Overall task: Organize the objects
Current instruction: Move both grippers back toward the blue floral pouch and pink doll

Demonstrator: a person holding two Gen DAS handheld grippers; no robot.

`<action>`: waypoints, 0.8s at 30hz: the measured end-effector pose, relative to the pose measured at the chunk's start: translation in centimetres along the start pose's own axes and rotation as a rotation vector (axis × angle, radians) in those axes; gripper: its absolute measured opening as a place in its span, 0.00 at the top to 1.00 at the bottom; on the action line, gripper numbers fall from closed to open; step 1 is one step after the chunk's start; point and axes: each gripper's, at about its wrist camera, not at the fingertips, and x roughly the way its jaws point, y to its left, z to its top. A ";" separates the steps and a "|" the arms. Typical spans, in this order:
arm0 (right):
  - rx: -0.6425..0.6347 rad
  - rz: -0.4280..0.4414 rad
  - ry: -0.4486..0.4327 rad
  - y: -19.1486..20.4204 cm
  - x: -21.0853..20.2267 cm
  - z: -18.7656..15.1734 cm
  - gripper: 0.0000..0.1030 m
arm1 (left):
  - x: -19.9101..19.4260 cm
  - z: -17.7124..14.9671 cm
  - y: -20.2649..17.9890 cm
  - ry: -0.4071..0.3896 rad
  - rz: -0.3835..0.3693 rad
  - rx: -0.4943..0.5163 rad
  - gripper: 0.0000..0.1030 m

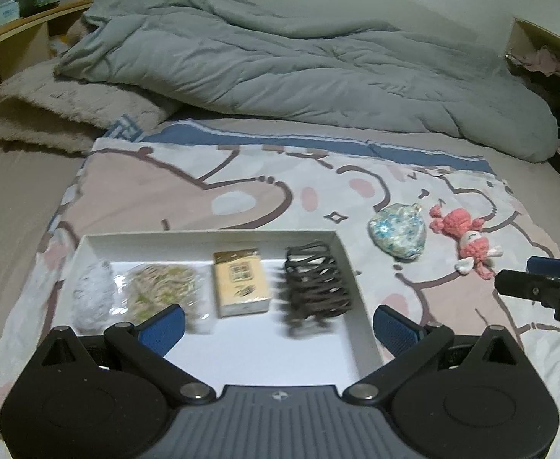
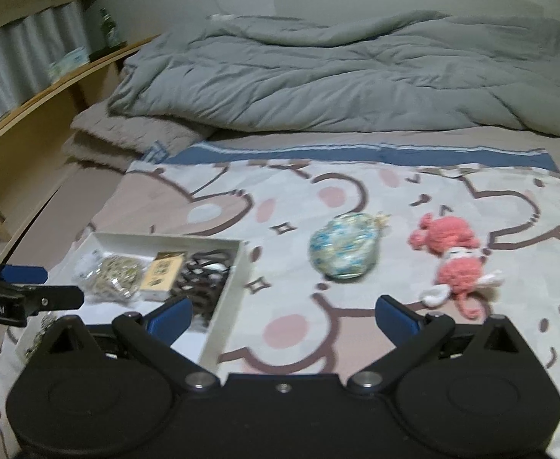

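my left gripper [image 1: 280, 325] wide open over white tray [image 1: 211, 239] w/ hair clip [image 1: 316, 287]; right gripper [image 2: 283, 319] wide too, empty, near blue pouch [image 2: 343, 246] & pink doll [image 2: 455, 260].

Tray [image 1: 341, 252] as landmark. Far half crowded: four items in a row, wall to wall. Near half of floor bare. Right of tray: open blanket strip, then pouch [image 2: 343, 246], then doll [image 2: 453, 260] beyond. Duvet [image 1: 299, 69] heaped well behind tray.
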 end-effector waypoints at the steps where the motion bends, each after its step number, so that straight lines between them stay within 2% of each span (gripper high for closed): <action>1: 0.009 -0.007 -0.002 -0.6 0.0 0.1 0.00 | 0.2 0.1 -0.3 -0.001 -0.005 0.001 0.00; 13: 0.141 -0.122 -0.038 -7.4 0.2 0.4 0.00 | 3.0 2.2 -4.7 -0.037 -0.060 -0.005 0.00; 24: 0.181 -0.200 -0.051 -11.1 0.9 0.3 0.00 | 5.7 3.4 -8.9 -0.097 -0.069 0.018 0.00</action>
